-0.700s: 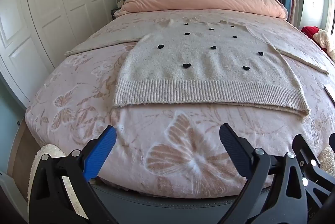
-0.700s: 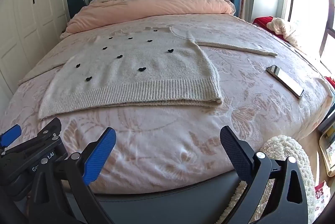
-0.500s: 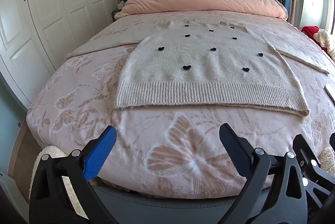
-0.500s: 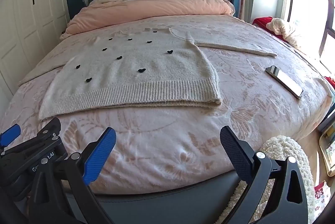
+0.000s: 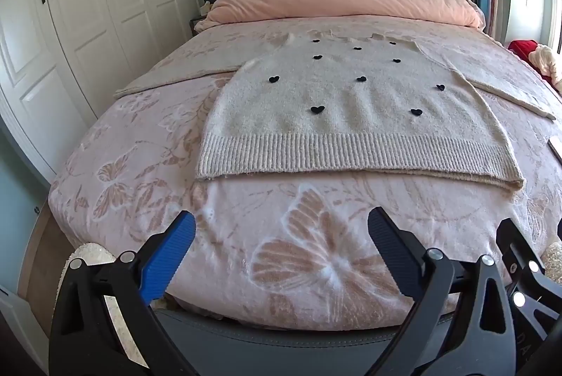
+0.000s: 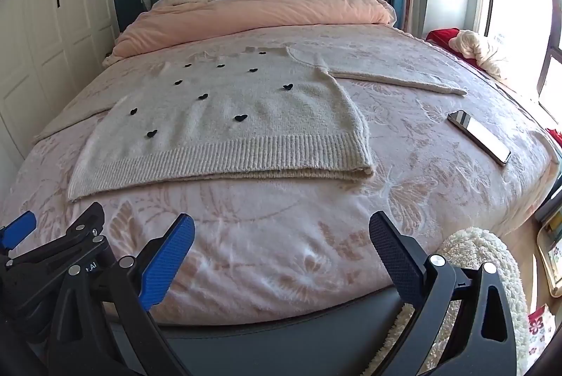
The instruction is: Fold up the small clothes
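Nearest to you, at the foot of the bed (image 5: 316, 312), both tongs sit spread wide and grip nothing: left gripper (image 5: 281, 249) and right gripper (image 6: 281, 249), side by side, each visible at the edge of the other's view. Ahead of both, across a bare strip of butterfly-print blanket (image 5: 140, 165), lies the sweater (image 5: 351, 109), flat, front up, ribbed hem (image 5: 351, 154) toward you, collar toward the headboard, so its long axis runs away from you and the sleeves run out sideways. Judgement: left gripper faces the hem's left corner, right gripper the right corner; neither is clearly nearer. Nothing lies between tongs and hem. Off to the right of the sweater, apart from it, a phone (image 6: 479, 137) rests below the right sleeve (image 6: 397, 77); mind it when folding that sleeve in. Farther back: pink duvet (image 5: 344, 0), then wardrobe (image 5: 87, 24) at left.
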The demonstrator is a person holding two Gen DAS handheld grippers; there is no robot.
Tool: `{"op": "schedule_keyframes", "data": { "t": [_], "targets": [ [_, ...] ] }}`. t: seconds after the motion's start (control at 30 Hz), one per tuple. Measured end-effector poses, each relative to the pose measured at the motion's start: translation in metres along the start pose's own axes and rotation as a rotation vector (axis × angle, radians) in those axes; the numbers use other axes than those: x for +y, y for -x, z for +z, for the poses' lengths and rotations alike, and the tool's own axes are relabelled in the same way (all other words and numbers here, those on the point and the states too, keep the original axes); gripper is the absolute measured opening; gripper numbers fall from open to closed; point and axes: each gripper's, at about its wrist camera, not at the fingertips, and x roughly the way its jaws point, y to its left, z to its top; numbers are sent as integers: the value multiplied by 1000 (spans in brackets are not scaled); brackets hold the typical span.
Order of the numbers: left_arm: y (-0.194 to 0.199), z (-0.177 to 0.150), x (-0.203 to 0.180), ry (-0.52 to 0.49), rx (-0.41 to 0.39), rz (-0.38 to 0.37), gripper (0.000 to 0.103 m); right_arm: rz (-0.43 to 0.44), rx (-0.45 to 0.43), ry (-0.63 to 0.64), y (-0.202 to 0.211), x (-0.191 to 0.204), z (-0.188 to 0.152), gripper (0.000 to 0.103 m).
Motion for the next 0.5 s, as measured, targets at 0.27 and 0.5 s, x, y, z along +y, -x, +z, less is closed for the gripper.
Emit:
{"op": "schedule_keyframes", "data": {
  "t": [0.27,0.5],
  "targets": [
    [0,0,0,0,0,1,96,1,2,4,-2,1,-1,98],
    [0,0,0,-3,-2,2,95,3,3,2,-2,0,-1,98]
  ]
}}
